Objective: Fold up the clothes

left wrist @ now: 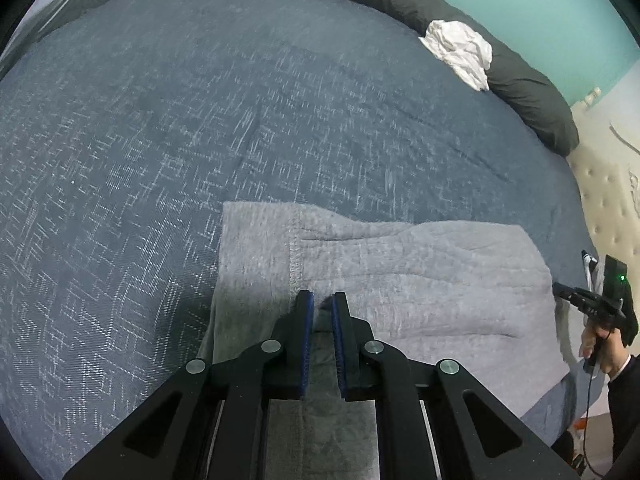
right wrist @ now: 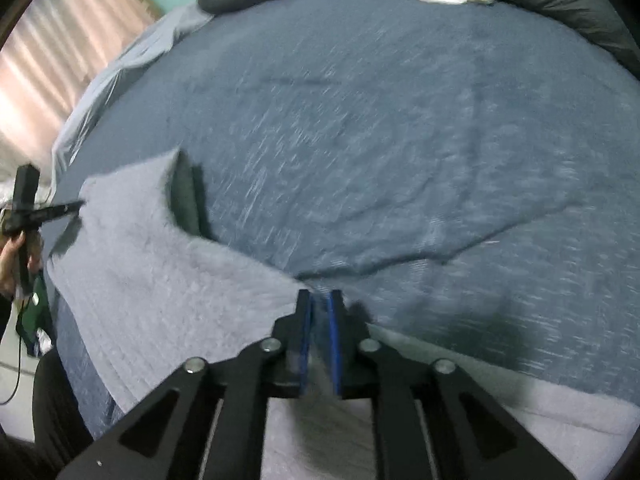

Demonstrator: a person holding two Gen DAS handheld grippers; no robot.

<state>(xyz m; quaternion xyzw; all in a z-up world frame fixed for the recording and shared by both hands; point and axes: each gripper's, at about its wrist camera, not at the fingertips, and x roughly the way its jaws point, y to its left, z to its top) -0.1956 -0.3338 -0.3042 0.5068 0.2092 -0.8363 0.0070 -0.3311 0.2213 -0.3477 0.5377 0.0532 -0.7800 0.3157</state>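
Left wrist view: the left gripper (left wrist: 322, 300) has its jaws nearly closed, pinching the grey garment (left wrist: 400, 280), which lies at the near edge of the bed (left wrist: 200, 120). A white garment (left wrist: 460, 54) sits at the far edge. No containers are visible.

Right wrist view: the right gripper (right wrist: 320, 300) has its jaws nearly closed on the garment's edge. Risk: the thin pinch may slip, or catch the bedcover, spoiling the fold.
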